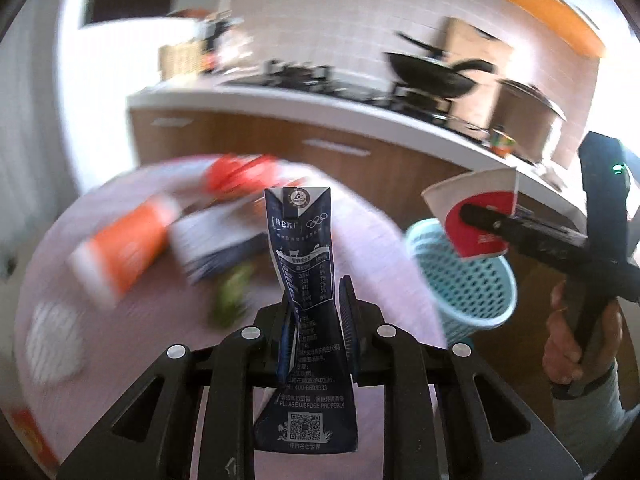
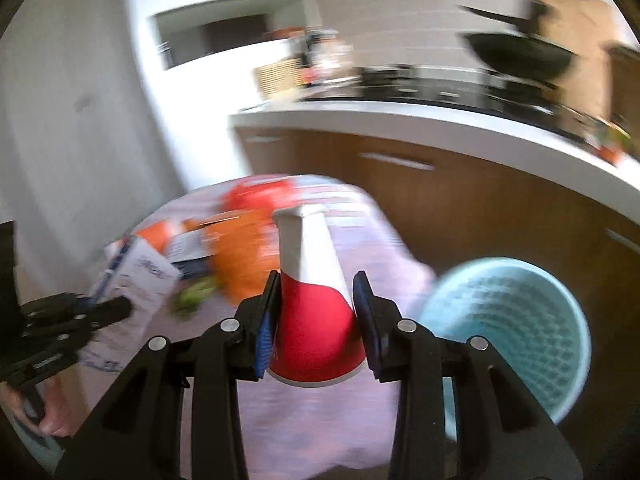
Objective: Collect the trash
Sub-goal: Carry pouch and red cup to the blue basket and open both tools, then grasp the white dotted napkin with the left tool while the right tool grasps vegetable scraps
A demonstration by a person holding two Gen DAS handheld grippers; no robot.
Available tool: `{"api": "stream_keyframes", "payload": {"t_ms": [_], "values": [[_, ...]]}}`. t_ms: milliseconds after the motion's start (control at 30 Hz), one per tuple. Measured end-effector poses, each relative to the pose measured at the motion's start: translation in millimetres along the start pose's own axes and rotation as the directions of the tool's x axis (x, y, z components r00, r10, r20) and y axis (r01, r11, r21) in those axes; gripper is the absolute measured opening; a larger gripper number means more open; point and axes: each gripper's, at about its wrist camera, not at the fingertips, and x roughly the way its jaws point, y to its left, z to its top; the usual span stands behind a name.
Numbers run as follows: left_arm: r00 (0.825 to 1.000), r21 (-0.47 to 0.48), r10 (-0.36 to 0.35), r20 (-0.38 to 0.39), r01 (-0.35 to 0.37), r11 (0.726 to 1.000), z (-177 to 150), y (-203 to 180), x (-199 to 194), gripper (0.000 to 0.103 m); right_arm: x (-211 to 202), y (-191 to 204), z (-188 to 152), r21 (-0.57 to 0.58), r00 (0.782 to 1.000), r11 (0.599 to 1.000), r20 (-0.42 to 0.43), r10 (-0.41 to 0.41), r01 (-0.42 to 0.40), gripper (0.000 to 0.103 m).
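My left gripper (image 1: pixel 316 296) is shut on a crumpled dark blue milk carton (image 1: pixel 300 240), which stands upright between the pads above the pink-clothed table (image 1: pixel 380 232). My right gripper (image 2: pixel 318 284) is shut on a red and white paper cup (image 2: pixel 308 248), lying rim toward the camera. A light blue mesh basket (image 2: pixel 508 328) stands just beyond the table's right edge, below and right of the cup. From the left wrist view the cup (image 1: pixel 468 192) hangs above the basket (image 1: pixel 468 292). The right wrist view also shows the carton (image 2: pixel 136 276) at the left.
Blurred trash lies on the table: an orange packet (image 1: pixel 124 248), a red wrapper (image 1: pixel 240 176), a white and blue box (image 1: pixel 216 240), something green (image 1: pixel 234 296). Behind runs a kitchen counter (image 2: pixel 400 120) with wooden cabinets and a black wok (image 1: pixel 432 72). A person's hand (image 1: pixel 568 344) grips the right handle.
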Motion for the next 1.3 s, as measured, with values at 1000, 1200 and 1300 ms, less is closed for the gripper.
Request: {"api": "stream_keyframes", "payload": {"t_ms": [1000, 1200, 1300], "values": [[0.952, -0.023, -0.235, -0.196, 0.235, 0.972, 17.1, -123.2, 173.5, 0.055, 67.3, -201.4, -69.8, 0.326, 0.899, 0.87, -0.362, -0.247, 0.37, 0.053], [0.979, -0.038, -0.194, -0.066, 0.192, 0.981, 13.1, -95.1, 104.8, 0.055, 34.7, -158.3, -51.8, 0.288, 0.947, 0.914, -0.231, -0.223, 0.285, 0.053], [0.994, -0.042, -0.108, 0.018, 0.109, 0.993, 10.0, -69.3, 59.1, 0.055, 22.5, -124.9, -38.3, 0.246, 0.971, 0.945, -0.153, -0.182, 0.216, 0.053]]}}
